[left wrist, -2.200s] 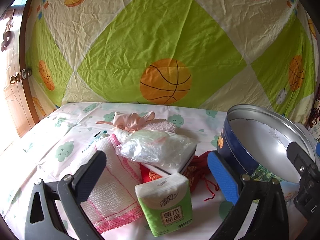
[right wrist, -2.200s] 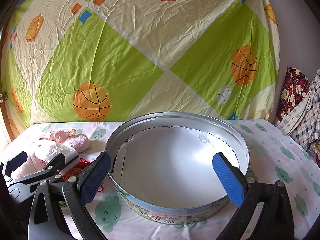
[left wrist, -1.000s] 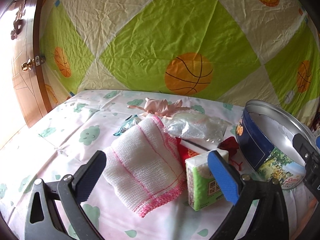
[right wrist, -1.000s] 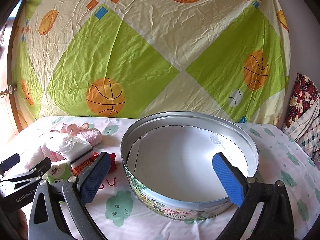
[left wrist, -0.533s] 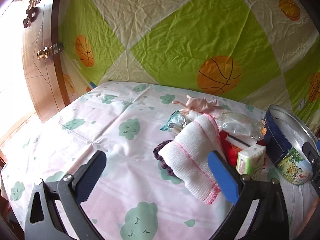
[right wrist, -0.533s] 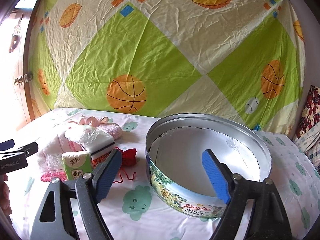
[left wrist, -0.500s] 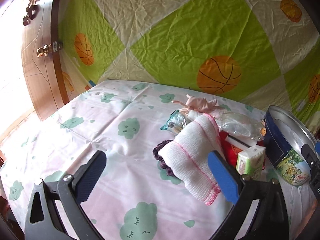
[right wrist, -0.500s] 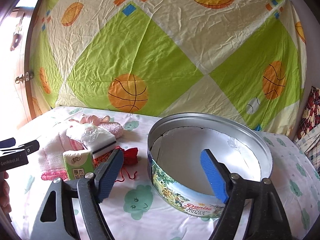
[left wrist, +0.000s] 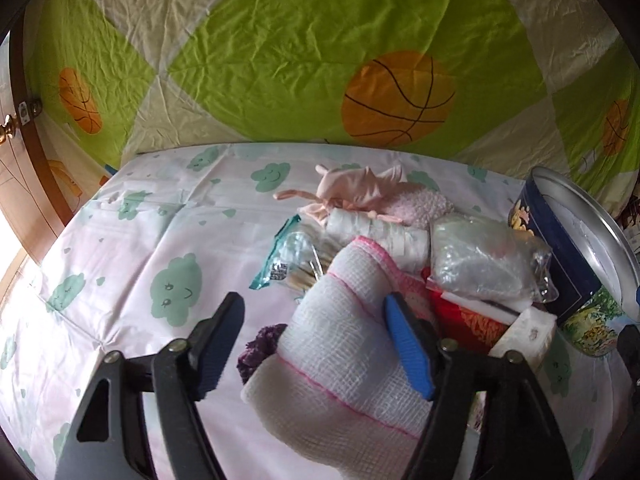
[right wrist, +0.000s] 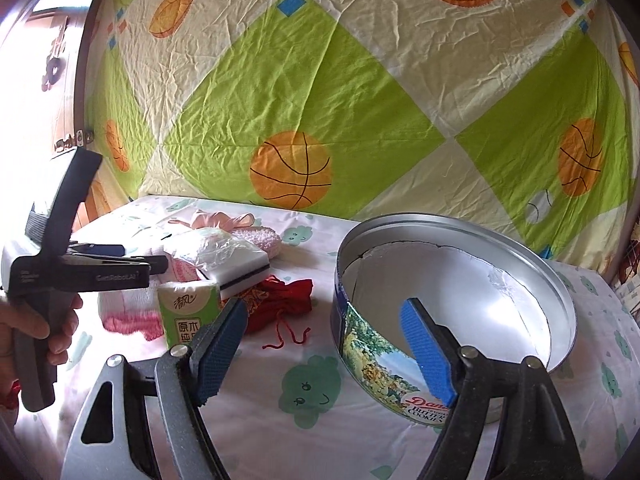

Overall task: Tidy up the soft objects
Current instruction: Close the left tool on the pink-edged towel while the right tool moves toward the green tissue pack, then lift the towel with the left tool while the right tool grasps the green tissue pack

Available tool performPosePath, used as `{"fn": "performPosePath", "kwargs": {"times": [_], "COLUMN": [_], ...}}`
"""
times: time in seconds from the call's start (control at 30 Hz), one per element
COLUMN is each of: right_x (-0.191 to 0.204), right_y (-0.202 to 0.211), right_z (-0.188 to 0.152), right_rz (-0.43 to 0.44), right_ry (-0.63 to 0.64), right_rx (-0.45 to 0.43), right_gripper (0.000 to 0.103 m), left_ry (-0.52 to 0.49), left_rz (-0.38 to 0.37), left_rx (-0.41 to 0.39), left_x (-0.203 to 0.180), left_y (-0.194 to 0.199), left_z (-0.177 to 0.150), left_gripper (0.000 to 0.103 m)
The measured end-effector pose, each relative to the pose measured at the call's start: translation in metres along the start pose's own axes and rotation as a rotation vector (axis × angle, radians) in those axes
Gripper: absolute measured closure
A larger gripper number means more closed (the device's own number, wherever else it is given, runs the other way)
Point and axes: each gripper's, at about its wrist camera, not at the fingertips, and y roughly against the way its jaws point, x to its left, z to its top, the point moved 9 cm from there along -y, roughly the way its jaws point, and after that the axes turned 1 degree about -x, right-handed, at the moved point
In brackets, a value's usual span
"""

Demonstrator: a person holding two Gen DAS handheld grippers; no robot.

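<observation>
A pile of soft things lies on the cloud-print sheet. In the left wrist view a white cloth with pink trim [left wrist: 340, 344] lies in front, over a purple scrunchie [left wrist: 258, 346]. Behind are a clear plastic bag [left wrist: 480, 264], a pink fabric piece [left wrist: 352, 192], a cotton swab pack [left wrist: 288, 260] and a tissue pack [left wrist: 524, 332]. My left gripper [left wrist: 316, 348] is open, its jaws around the cloth's left part. In the right wrist view the tissue pack [right wrist: 188, 312] and a red pouch [right wrist: 280, 300] lie left of the round cookie tin [right wrist: 384, 356]. My right gripper [right wrist: 324, 352] is open and empty at the tin's left wall.
The tin [left wrist: 568, 264] stands open, lined with white paper, at the right of the pile. A basketball-print sheet [right wrist: 320, 100] hangs behind the bed. A wooden door [left wrist: 24, 168] is at the left. The left gripper's body [right wrist: 76, 272] shows at the left of the right wrist view.
My left gripper has moved forward and down onto the white cloth, and its jaws have narrowed. My right gripper has narrowed a little and shifted left of the tin.
</observation>
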Motion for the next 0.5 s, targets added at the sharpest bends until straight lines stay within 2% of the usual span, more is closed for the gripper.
{"fn": "performPosePath", "kwargs": {"times": [0.07,0.13,0.3,0.4,0.5], "right_x": [0.004,0.008,0.02,0.03,0.045], "right_y": [-0.001,-0.002,-0.005,-0.009,-0.012], "right_z": [-0.001,-0.002,-0.003,-0.006,-0.008], "right_rz": [0.015,0.039,0.111,0.16,0.197], "right_ry": [0.012,0.017,0.029,0.027,0.033], "right_rx": [0.004,0.011,0.029,0.062,0.088], "right_gripper": [0.022,0.022,0.022,0.022,0.022], "left_ry": [0.01,0.006,0.036,0.12,0.196], "left_rz": [-0.056,-0.059,-0.071,-0.104,-0.131], "left_rx": [0.021,-0.002,-0.09,-0.129,-0.215], "left_x": [-0.007,-0.011,-0.007,0.006,0.022], "left_y": [-0.008,-0.006,0.013,0.023,0.041], "left_z": [-0.006,-0.009,-0.002,0.005,0.016], "left_gripper": [0.059,0.078,0.082,0.083,0.083]}}
